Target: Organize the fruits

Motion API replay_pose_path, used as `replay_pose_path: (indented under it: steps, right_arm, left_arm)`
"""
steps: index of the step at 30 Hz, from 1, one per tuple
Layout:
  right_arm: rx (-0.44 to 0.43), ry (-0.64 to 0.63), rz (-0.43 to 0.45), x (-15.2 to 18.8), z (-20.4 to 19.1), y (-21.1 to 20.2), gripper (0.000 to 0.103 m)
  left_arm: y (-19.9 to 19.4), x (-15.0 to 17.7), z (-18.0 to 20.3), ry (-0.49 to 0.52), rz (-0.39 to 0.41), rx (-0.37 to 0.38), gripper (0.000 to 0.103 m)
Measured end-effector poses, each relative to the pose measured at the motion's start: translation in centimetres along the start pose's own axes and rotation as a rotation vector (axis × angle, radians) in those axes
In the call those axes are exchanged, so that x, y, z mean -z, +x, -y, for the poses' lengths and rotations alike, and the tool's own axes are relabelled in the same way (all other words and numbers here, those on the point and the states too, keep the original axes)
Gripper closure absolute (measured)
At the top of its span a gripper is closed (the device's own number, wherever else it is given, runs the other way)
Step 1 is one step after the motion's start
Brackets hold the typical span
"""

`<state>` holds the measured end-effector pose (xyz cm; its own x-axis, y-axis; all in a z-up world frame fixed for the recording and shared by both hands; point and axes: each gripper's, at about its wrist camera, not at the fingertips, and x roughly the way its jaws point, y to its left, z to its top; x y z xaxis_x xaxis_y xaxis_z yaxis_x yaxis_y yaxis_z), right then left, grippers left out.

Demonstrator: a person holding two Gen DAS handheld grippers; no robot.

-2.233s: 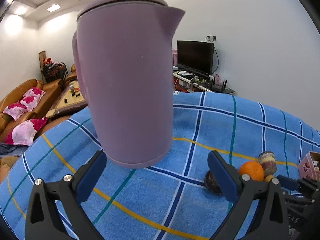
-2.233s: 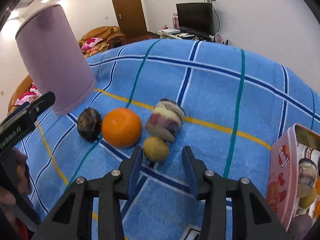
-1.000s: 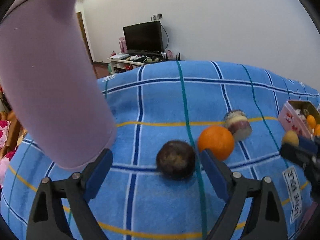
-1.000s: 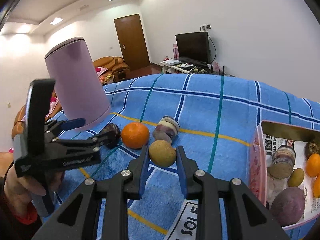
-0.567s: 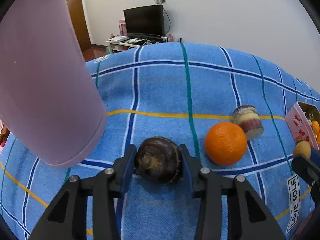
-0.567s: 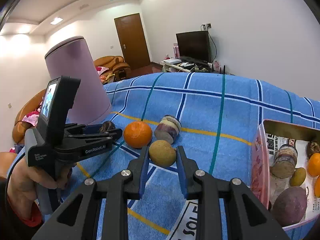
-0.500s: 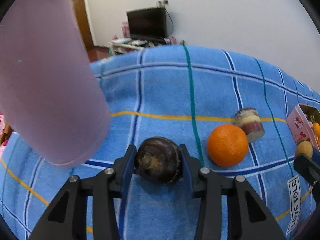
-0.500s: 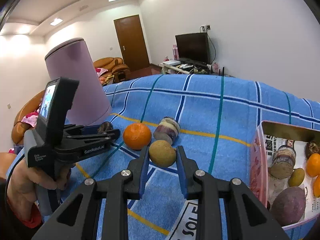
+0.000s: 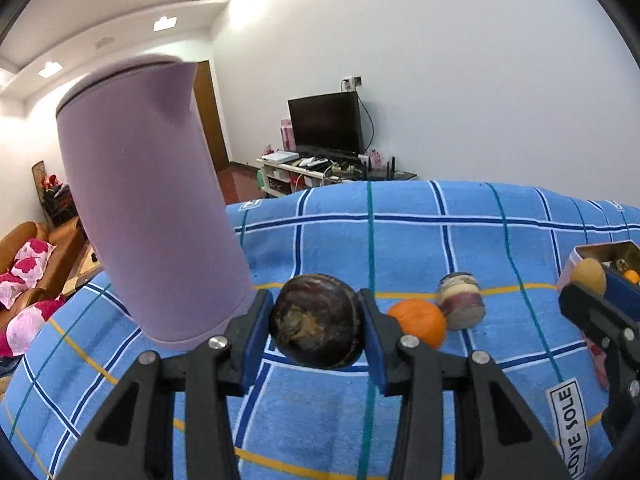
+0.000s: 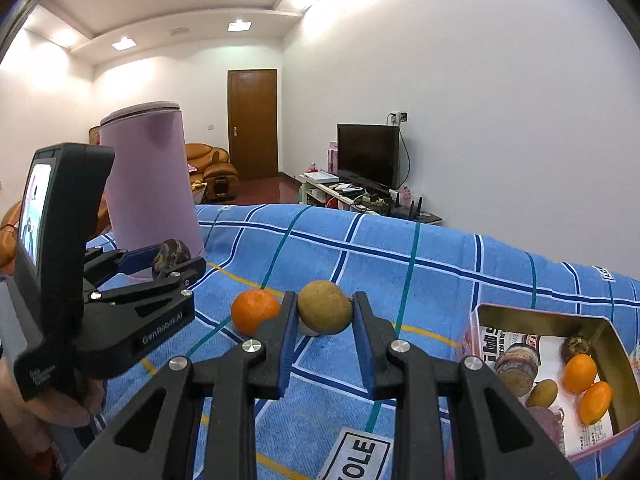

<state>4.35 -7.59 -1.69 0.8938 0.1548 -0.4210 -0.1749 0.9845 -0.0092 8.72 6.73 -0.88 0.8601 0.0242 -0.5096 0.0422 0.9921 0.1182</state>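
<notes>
Where left wrist shows tin (image 9: 600, 249) edge, right shows contents.

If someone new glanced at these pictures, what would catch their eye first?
Probably the two held fruits: the left gripper is shut on a dark purple fruit, and the right gripper is shut on a tan round fruit. Next, the tall lilac kettle at left on the blue checked cloth.

A home living room. A television (image 10: 368, 155) on a low stand sits at one o'clock, a wooden door (image 10: 252, 124) at twelve. Brown leather sofas (image 10: 211, 166) with pink cushions (image 9: 24, 256) lie at nine.
</notes>
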Motion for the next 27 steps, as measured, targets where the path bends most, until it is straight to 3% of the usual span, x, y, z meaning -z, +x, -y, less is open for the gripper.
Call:
replay_pose_path:
  steps: [27]
  right_arm:
    - [-0.009,-0.017,-0.009,1.1,0.8,-2.7,0.074]
  left_arm:
    - [-2.9,1.3,1.9,-0.068,0.038,0.018,0.058]
